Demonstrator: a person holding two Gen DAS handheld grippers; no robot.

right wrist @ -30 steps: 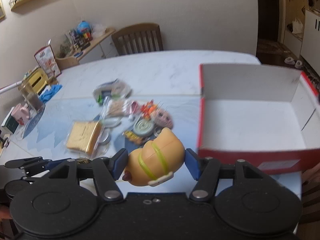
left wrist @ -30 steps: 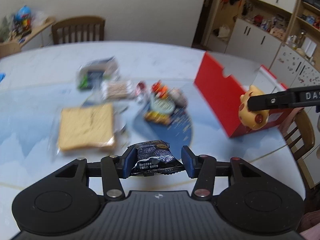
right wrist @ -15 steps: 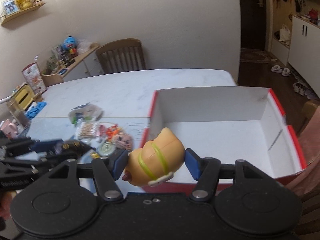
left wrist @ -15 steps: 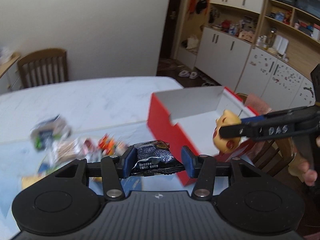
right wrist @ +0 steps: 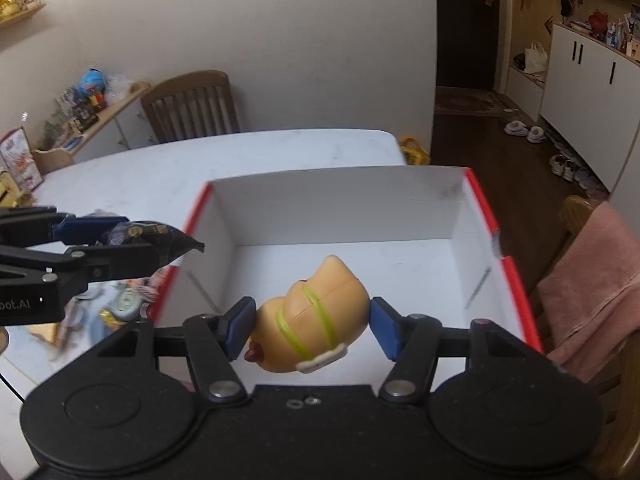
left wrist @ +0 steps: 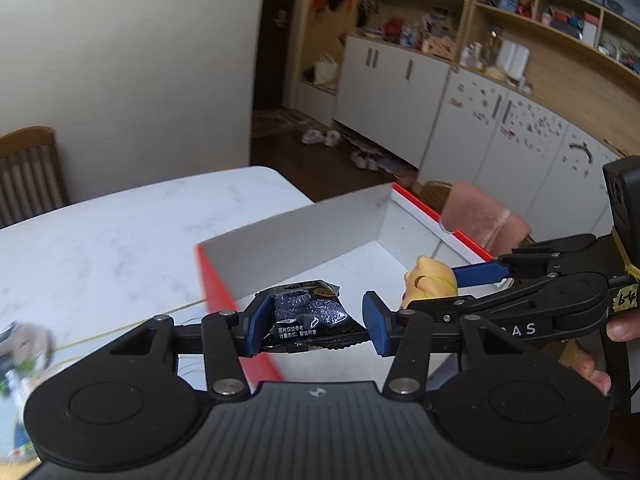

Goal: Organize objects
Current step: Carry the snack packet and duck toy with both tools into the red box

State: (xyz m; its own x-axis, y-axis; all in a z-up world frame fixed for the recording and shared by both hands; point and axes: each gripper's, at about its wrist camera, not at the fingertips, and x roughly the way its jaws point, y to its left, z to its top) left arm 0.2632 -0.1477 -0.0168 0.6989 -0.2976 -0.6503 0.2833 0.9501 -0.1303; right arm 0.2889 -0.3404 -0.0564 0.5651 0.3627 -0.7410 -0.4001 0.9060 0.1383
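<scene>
Yellow-tan plastic toy (right wrist: 312,322), banded in lime green, sits clamped in the right gripper (right wrist: 311,330) above the white-lined red cardboard box (right wrist: 340,204). Left gripper (left wrist: 316,326) pinches a crinkled black snack packet (left wrist: 310,314) over the box's left wall.

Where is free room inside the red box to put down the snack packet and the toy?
The whole white floor of the red box looks bare, from the far wall to both side walls. The right tool holds the yellow toy above it; the left tool holds the snack packet near the left wall. Left of the box, the table is crowded.
</scene>
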